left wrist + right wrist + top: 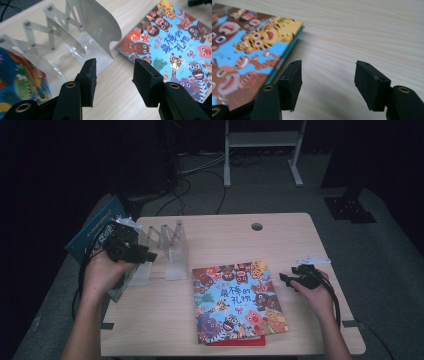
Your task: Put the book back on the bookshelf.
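Table (300, 245): pale wood-grain top, matt, smooth; fine lengthwise grain is seen in both gripper views.

Picture book (237, 300), toward the near right edge: paper cover, printed in bright colours, a light sheen noted; a teal spine edge is shown in the right gripper view.

Folding book stand (167, 250), toward the far left corner: thin sheet metal, silvery, brushed and semi-glossy, with riveted scissor bars; soft reflections are carried on its plates.

Left gripper (113, 75) and right gripper (328, 82): black matt bodies, plastic by the look; pads (88, 75) faced with rough, foam-like black material; brass-coloured rings are set in the jaws.
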`<state>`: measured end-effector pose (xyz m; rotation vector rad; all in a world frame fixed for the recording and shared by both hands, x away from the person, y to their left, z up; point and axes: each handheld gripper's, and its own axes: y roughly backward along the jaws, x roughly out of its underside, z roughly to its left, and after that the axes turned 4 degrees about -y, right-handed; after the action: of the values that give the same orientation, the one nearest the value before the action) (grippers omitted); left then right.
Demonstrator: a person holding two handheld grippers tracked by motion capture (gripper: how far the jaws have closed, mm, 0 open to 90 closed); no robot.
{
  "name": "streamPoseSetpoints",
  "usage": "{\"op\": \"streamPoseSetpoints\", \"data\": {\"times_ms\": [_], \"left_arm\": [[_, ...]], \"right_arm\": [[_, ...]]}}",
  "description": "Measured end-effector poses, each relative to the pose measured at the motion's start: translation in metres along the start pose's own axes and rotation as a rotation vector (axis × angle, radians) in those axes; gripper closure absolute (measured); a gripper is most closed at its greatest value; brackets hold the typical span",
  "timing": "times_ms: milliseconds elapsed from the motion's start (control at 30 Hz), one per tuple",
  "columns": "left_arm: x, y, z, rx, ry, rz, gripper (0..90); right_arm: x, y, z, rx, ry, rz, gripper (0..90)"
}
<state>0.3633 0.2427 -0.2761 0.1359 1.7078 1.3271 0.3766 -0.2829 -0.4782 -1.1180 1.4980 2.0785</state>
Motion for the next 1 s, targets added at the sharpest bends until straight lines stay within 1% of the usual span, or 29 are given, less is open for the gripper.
{"op": "streamPoseSetpoints", "data": {"times_ms": [33,67,100,133,167,200,233,267,333,400,433,467,500,533,567,600,667,700,767,833,867,900,1000], "left_arm": [[0.002,-0.005,-0.002,0.005,-0.003,0.004,52.2],[0.005,-0.009,-0.003,0.009,-0.004,0.008,52.1],[0.007,-0.013,-0.004,0.01,-0.005,0.01,51.6],[0.007,-0.013,-0.004,0.01,-0.005,0.01,51.6],[0.012,-0.02,-0.007,0.003,-0.008,0.017,51.7],[0.014,-0.024,-0.008,0.002,-0.012,0.016,51.7],[0.016,-0.028,-0.009,0.01,-0.009,0.012,51.7],[0.019,-0.032,-0.01,0.017,-0.008,0.02,51.7],[0.023,-0.04,-0.013,0.013,-0.012,0.032,51.7],[0.027,-0.047,-0.016,0.02,-0.014,0.036,51.6],[0.027,-0.047,-0.016,0.02,-0.014,0.036,51.6],[0.029,-0.051,-0.017,0.03,-0.012,0.036,51.6],[0.031,-0.055,-0.018,0.038,-0.008,0.032,51.1],[0.034,-0.06,-0.019,0.045,-0.004,0.027,51.1],[0.034,-0.06,-0.019,0.045,-0.004,0.027,51.1],[0.036,-0.063,-0.021,0.046,-0.003,0.028,50.9],[0.039,-0.07,-0.024,0.041,-0.006,0.031,50.4],[0.04,-0.073,-0.025,0.047,-0.007,0.032,50.0],[0.04,-0.076,-0.026,0.049,-0.009,0.032,49.7],[0.043,-0.083,-0.029,0.046,-0.014,0.039,49.2],[0.044,-0.086,-0.029,0.048,-0.013,0.042,49.2],[0.045,-0.089,-0.03,0.051,-0.014,0.039,49.0],[0.048,-0.096,-0.031,0.071,-0.003,0.033,48.7]], "right_arm": [[-0.002,-0.001,0.002,-0.01,-0.004,0.0,37.9],[-0.004,-0.001,0.003,-0.015,-0.001,0.003,37.7],[-0.006,-0.003,0.005,-0.016,0.006,-0.006,37.9],[-0.006,-0.003,0.005,-0.016,0.006,-0.006,37.9],[-0.011,-0.005,0.009,-0.026,0.007,-0.003,37.9],[-0.013,-0.006,0.011,-0.028,0.008,0.001,37.9],[-0.015,-0.007,0.013,-0.033,0.015,-0.001,38.0],[-0.017,-0.009,0.015,-0.039,0.015,0.002,38.0],[-0.022,-0.012,0.019,-0.047,0.022,0.003,38.2],[-0.026,-0.016,0.024,-0.058,0.027,0.011,38.2],[-0.028,-0.017,0.026,-0.063,0.029,0.017,38.1],[-0.028,-0.017,0.026,-0.063,0.029,0.017,38.1],[-0.032,-0.022,0.031,-0.075,0.031,0.024,37.8],[-0.033,-0.024,0.032,-0.08,0.031,0.028,37.6],[-0.033,-0.024,0.032,-0.08,0.031,0.028,37.6],[-0.037,-0.03,0.037,-0.093,0.031,0.048,37.1],[-0.039,-0.034,0.041,-0.104,0.031,0.053,37.0],[-0.039,-0.036,0.043,-0.107,0.031,0.058,36.9],[-0.041,-0.043,0.047,-0.114,0.032,0.07,36.9],[-0.042,-0.048,0.049,-0.118,0.025,0.088,36.0],[-0.042,-0.049,0.049,-0.126,0.017,0.084,36.4],[-0.042,-0.051,0.05,-0.134,0.008,0.087,35.4],[-0.043,-0.052,0.051,-0.133,-0.012,0.096,34.9]]}}
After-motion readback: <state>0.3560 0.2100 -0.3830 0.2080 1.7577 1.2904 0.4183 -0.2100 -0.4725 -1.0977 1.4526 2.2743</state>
